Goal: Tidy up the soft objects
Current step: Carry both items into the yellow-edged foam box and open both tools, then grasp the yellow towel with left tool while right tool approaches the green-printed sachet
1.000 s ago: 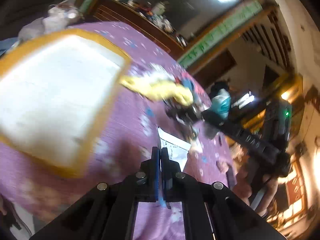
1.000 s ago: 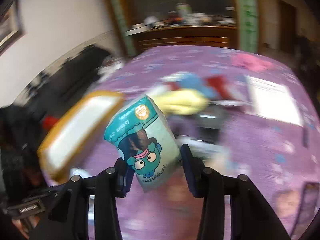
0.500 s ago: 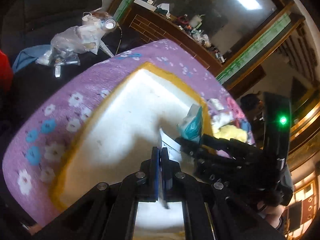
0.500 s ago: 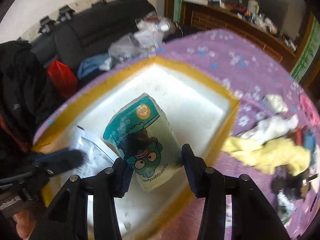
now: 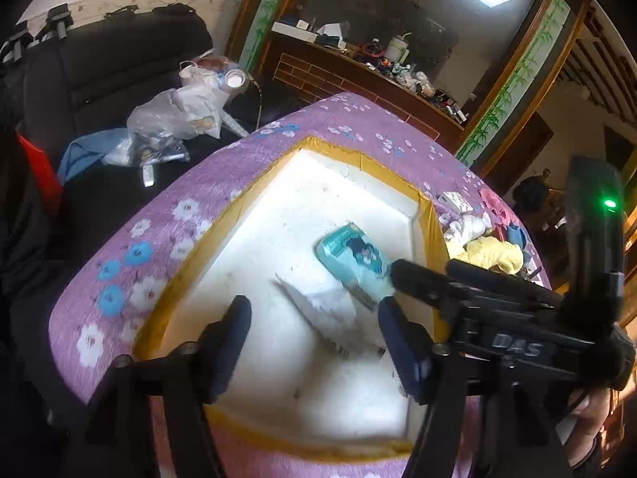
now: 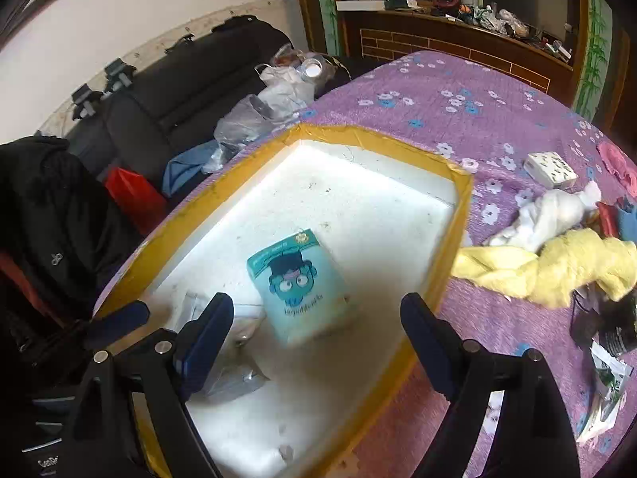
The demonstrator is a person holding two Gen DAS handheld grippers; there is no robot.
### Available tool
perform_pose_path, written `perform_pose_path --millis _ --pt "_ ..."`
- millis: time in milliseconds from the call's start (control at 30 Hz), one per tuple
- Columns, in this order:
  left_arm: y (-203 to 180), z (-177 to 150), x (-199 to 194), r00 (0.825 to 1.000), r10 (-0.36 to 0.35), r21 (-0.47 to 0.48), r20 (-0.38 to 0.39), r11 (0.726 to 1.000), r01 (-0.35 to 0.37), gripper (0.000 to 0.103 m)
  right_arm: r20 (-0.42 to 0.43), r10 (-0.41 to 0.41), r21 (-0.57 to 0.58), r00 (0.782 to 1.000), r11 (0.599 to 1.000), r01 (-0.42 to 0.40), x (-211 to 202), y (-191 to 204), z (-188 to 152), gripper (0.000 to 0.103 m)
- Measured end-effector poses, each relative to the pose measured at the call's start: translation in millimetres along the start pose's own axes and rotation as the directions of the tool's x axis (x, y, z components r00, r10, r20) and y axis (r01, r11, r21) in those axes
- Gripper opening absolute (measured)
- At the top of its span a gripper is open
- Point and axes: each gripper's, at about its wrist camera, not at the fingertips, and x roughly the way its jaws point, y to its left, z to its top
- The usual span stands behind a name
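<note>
probably a home: floral bedspread [image 6: 458, 91], black sofa [image 6: 171, 91], cluttered wooden sideboard [image 6: 458, 32].

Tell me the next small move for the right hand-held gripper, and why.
Probably swing the right hand-held gripper toward the crumpled yellow cloth: its jaws have just opened, the teal cartoon-printed tissue pack lies free in the yellow-rimmed white foam box, and the cloth remains outside.

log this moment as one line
left gripper: open, just released | right gripper: open, just released | tissue pack: in foam box
</note>
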Motion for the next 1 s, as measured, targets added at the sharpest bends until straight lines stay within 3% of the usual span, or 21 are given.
perform_pose_path --millis 100,300,467,533,633,767,933,1000 --pt "-3.9 -9.7 -7.1 0.999 0.051 -0.034 -0.005 0.998 -0.051 0.070 0.027 0.003 0.022 1.000 1.000 -0.003 -20.0 -12.6 -10.4 0.089" --pt "-46.9 -32.9 -17.6 1.000 0.027 -0.012 -0.014 1.000 -0.027 0.070 0.052 0.159 0.122 0.986 0.979 -0.165 -54.4 -64.2 -40.9 0.089" --pt "-109.1 -44.5 -4.6 0.998 -0.023 0.054 -0.055 0.998 0.026 0.070 0.093 0.152 0.179 0.984 0.970 -0.167 -81.8 -116.1 -58.3 0.090" --pt "-128.6 -49.7 4.3 0.996 -0.037 0.065 -0.079 0.997 0.042 0.070 0.121 0.135 0.211 0.984 0.965 -0.158 -92.3 -141.2 -63.9 0.095" --pt "-154.1 -56.4 12.3 0.998 0.034 0.116 -0.058 0.993 -0.027 0.071 0.144 0.130 0.253 0.981 0.953 -0.164 -99.4 -177.2 -68.3 0.098" --pt "-176.3 -62.2 18.9 0.993 0.108 0.151 -0.037 0.983 -0.101 0.071 0.113 0.160 0.298 0.981 0.936 -0.187 -82.9 -224.6 -70.3 0.098" --pt "-192.9 -63.0 15.1 0.995 0.096 0.160 -0.023 0.983 -0.092 0.072 0.122 0.156 0.347 0.980 0.919 -0.189 -58.3 -255.7 -86.5 0.098" --pt "-199.9 -62.7 10.2 0.992 0.129 0.185 0.011 0.974 -0.129 0.072 0.134 0.130 0.332 0.982 0.928 -0.168 -65.0 -253.9 -85.9 0.098"
